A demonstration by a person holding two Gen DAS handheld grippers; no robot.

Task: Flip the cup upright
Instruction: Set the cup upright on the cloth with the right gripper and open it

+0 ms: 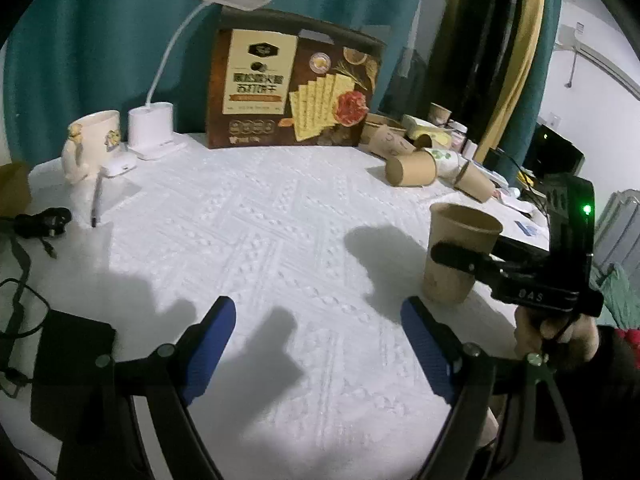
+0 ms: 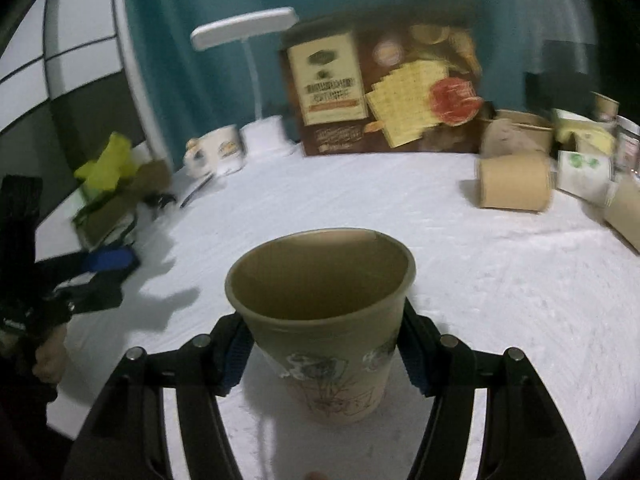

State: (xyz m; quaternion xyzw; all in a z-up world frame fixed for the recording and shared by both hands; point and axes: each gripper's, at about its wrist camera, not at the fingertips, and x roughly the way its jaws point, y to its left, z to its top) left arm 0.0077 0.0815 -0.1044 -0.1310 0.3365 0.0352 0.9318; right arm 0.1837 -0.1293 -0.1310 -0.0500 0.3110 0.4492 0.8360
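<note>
your right gripper [image 2: 326, 354] pinches the cup [image 2: 322, 320] by its sides, mouth up, at the right of the white cloth [image 1: 260, 240]. the flip looks done; whether its base rests on the cloth you can't tell. what's left: set it down, let go. your left gripper [image 1: 318, 344] hangs spread, empty.
</note>
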